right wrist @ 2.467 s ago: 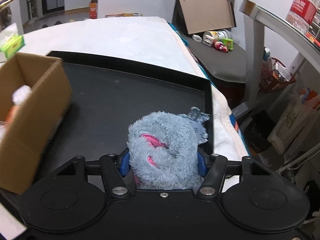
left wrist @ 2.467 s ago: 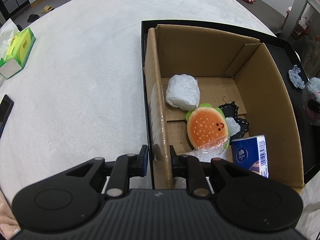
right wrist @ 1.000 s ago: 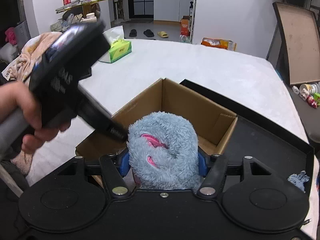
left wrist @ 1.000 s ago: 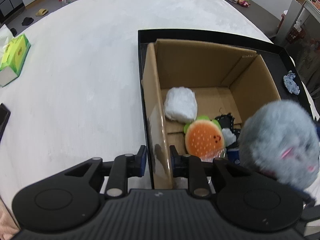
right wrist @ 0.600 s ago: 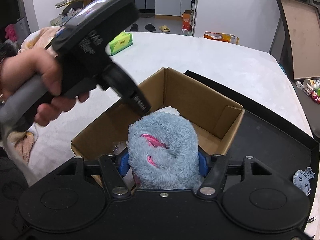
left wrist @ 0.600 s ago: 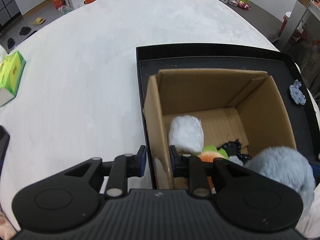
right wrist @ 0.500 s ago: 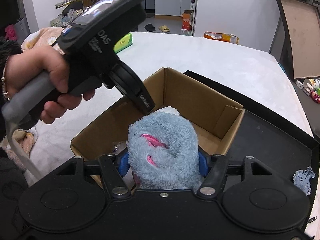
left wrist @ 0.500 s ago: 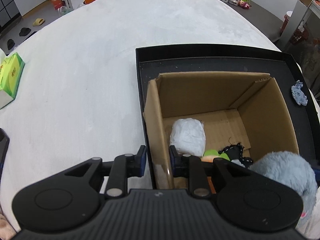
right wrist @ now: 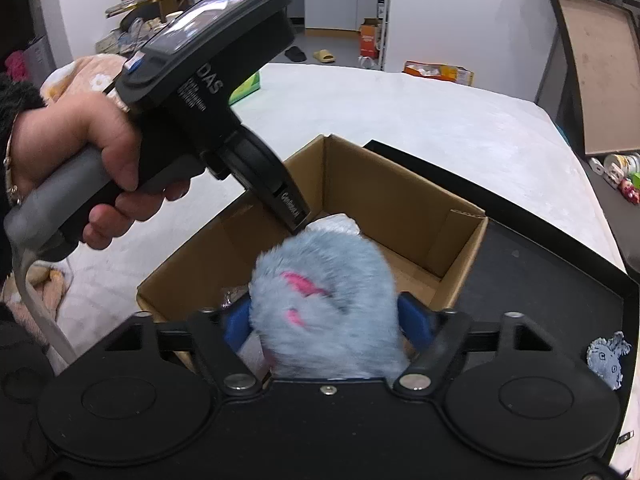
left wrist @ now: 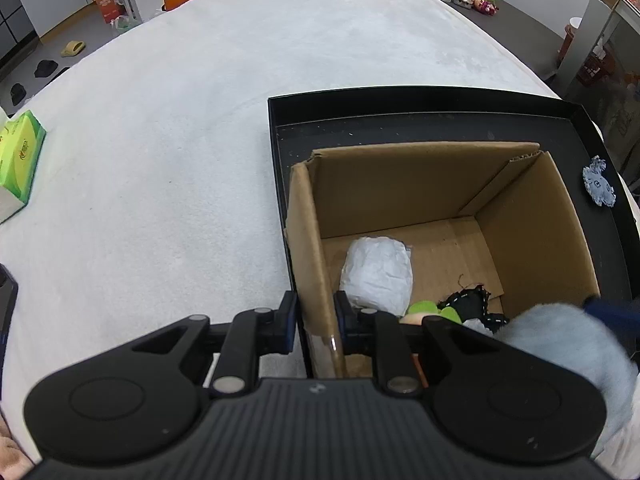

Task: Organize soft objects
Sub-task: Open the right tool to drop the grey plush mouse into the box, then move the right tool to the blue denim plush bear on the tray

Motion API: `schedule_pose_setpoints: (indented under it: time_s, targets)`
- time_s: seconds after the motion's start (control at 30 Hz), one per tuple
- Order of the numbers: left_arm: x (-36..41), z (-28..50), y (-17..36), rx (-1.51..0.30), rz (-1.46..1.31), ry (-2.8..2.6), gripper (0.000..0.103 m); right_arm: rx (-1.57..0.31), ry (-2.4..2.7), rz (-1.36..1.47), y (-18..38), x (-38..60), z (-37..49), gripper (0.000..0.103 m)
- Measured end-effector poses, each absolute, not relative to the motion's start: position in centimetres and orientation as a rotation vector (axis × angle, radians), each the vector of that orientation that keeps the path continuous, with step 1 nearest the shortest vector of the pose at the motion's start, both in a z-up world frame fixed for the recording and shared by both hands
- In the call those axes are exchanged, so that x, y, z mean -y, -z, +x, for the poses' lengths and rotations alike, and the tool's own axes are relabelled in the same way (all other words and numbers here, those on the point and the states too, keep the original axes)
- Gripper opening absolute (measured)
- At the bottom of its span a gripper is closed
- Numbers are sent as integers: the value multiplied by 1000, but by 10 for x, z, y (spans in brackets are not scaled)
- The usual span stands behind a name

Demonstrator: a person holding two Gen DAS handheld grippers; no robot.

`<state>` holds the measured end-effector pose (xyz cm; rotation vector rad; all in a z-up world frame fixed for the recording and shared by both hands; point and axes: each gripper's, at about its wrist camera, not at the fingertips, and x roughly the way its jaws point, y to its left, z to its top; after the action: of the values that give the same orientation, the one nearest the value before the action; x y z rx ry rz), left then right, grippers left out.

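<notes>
- Your left gripper has its jaws pinching the near left wall of the cardboard box; they are closing, with one pad outside the wall and one inside.
- In the right wrist view your left hand grips that tool's handle above the box's left side.
- Your right gripper holds its jaws over the box's near edge, and they are opening. The fluffy blue plush sits between the blue pads, which look drawn off its sides.
- The box stands in the black tray, tight against the tray's left rim, and the tray lies on the right part of the white tabletop.
- Inside the box a white crumpled bundle lies by the left wall. A green-edged toy and a black stitched piece lie near the front.
- A small grey-blue fabric piece lies at the tray's right edge.
- A green tissue box sits at the tabletop's left edge.
</notes>
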<state>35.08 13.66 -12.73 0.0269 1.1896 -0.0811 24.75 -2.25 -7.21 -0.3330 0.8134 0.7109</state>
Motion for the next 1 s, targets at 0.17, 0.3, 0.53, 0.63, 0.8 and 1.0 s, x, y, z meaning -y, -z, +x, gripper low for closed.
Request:
schedule_pose_setpoints:
  time_s: [0.17,0.3,0.53,0.63,0.8,1.0]
  targets:
    - [-137,352,129,-1191,31,89,18,-800,-697,-302,66,26,250,101]
    - [-137,351,129,-1188,32,92,18,-779,-687,-293,58,31,248,102]
    - [-136,349,129,-1185,33,91,18,-732,-632,-254,40,50,255,102]
    - [-136,349,129,-1183,37,89,18,-724,-594,-232,35,62,263,102]
    - [-134,348,128,-1183,38,82,18,-706,-498,-203,35,85,276,102]
    - [-132,348,128,-1184,48,77,18,-725,-375,-181,48,115,293,102]
